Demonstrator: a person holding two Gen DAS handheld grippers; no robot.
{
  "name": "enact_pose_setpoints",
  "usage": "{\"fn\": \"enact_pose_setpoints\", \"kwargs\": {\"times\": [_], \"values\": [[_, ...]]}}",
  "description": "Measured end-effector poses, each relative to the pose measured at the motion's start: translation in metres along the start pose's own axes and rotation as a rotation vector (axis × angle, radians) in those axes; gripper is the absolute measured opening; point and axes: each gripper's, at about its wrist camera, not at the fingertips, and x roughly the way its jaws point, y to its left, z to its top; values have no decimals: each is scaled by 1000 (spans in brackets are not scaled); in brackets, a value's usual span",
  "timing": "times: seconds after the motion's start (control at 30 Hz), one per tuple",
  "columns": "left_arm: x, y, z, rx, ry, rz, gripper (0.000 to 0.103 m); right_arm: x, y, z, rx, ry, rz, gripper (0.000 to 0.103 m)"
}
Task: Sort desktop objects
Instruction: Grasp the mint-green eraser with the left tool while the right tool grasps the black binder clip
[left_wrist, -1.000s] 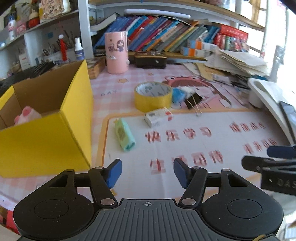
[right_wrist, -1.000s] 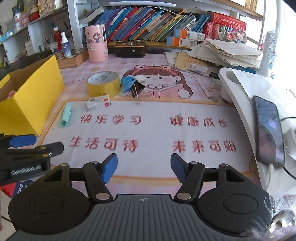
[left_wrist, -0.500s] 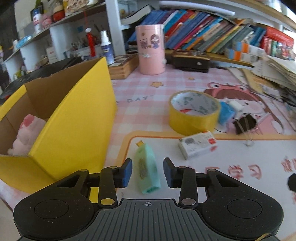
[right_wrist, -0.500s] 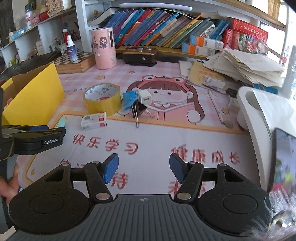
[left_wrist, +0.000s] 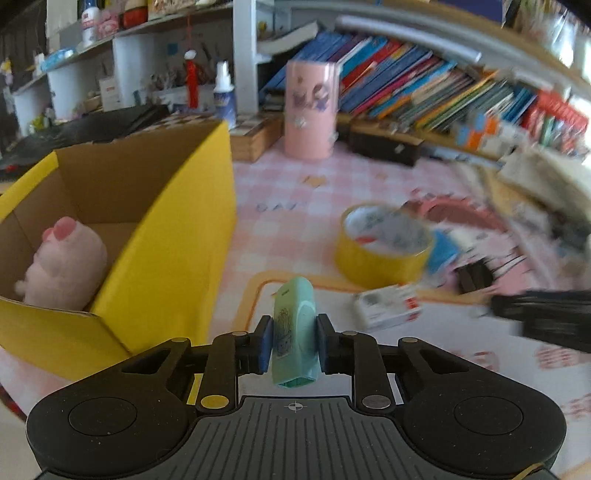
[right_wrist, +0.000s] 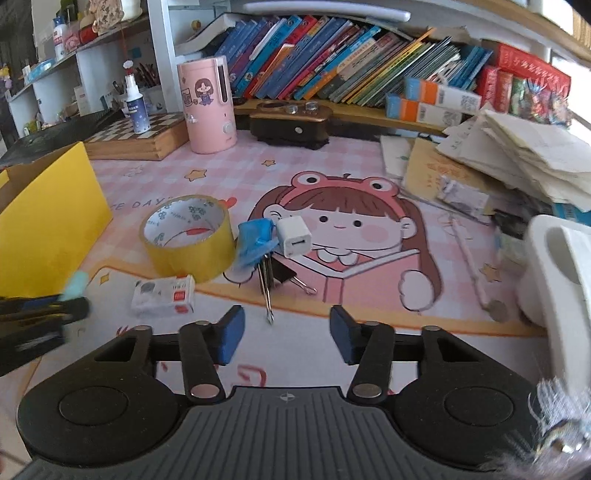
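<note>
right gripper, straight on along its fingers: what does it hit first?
Probably the black binder clips with silver wire handles, lying just ahead of the right gripper, slightly left of its centre line. Its jaws, which have just been closing, have nothing between them. Depth is unclear; it might meet the pink cartoon desk mat first.

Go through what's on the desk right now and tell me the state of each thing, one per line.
left gripper: shut on the green correction tape
right gripper: jaws just closing in, nothing between them
yellow box: open, pink plush toy inside
yellow tape roll: lying flat on the mat
white staple box: lying flat, closed
black binder clip: on the mat, handles toward the gripper
white charger: unplugged
</note>
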Motion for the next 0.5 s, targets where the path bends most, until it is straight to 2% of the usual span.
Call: {"fn": "enact_pose_setpoints", "kwargs": {"times": [0.03, 0.17, 0.33, 0.5], "values": [[-5, 1, 1, -10, -3, -22, 23, 6, -1, 2, 8, 8, 12, 38], [-22, 4, 3, -21, 2, -104, 23, 24, -2, 9, 67, 12, 38, 37], [-33, 5, 0, 30, -4, -88, 23, 39, -11, 15, 228, 21, 65, 38], [-39, 9, -2, 44, 3, -79, 23, 47, -26, 15, 462, 31, 112, 39]]}}
